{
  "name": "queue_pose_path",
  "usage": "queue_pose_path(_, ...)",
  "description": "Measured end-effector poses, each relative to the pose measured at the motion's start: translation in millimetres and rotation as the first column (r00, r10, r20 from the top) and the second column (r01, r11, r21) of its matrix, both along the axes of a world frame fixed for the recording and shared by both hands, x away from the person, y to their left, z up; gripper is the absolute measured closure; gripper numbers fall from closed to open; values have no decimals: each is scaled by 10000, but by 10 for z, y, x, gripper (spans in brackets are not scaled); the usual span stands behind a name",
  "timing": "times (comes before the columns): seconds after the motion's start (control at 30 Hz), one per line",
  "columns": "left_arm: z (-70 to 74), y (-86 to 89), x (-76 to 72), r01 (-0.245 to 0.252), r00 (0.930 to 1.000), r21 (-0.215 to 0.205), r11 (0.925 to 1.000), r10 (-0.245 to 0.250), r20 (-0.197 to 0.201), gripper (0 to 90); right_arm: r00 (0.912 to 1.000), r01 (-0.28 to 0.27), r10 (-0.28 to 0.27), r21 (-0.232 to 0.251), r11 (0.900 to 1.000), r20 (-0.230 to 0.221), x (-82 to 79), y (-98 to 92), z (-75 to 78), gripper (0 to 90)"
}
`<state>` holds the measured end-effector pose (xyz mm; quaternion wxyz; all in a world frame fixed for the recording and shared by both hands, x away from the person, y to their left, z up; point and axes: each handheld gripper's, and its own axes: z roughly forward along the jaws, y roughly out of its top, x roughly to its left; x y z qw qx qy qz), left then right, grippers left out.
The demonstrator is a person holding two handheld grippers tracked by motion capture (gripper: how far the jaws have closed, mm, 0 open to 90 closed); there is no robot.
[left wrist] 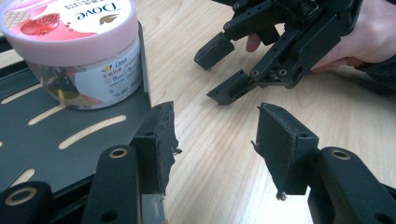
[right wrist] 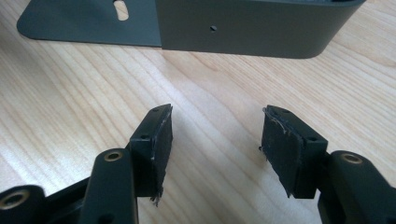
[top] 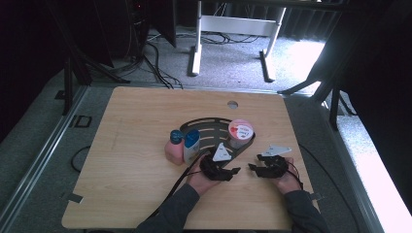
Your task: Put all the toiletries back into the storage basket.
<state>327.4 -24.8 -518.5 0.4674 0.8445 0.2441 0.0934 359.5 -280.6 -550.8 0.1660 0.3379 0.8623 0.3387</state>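
**Caller:** While both hands sit low at the near edge of the wooden table [top: 126,145], the left gripper [top: 236,170] and the right gripper [top: 252,167] point at each other, tips close but apart.

**Analyst:** And nothing in either one. From the left gripper view, the left gripper [left wrist: 215,135] has its jaws parted about halfway, bare wood between the pads. The right gripper [left wrist: 224,70] shows across from it, jaws apart too, a hand [left wrist: 369,37] wrapped round its body.

**Caller:** What sits nearest?

**Analyst:** The pink-lidded Dove jar [left wrist: 77,51], upright on the dark slotted tray [left wrist: 56,154], just beside the tray's raised end wall. The left gripper's one jaw is right up against that tray's edge; whether it touches, I cannot tell.

**Caller:** From above, the jar [top: 240,132] stands at the right end of the curved tray [top: 206,127], just beyond the left gripper's grey plate.

**Analyst:** Over to the right gripper view: the right gripper [right wrist: 215,140] holds its jaws well apart, empty, hovering over wood. The tray's [right wrist: 243,28] dark wall rises just ahead, clear of the pads.

**Caller:** Left of the tray, two more items: a pink bottle [top: 174,148] with a blue cap and a white-and-blue tube [top: 191,145], upright, touching each other.
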Motion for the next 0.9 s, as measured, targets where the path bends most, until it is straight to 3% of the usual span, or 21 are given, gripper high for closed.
queue_pose_path(0.17,15,112,-39,-158,9999,-180,9997,158,-52,488,9999,-69,68,69,10000,76,-67,19,-10,428)
queue_pose_path(0.53,37,440,-186,-406,9992,-66,9992,406,-32,501,9999,19,-24,278,9996,151,-143,44,-33,420)
queue_pose_path(0.9,117,875,-296,-1273,9919,-242,9916,1273,0,503,9999,153,-156,738,9972,32,-158,-4,-67,400)
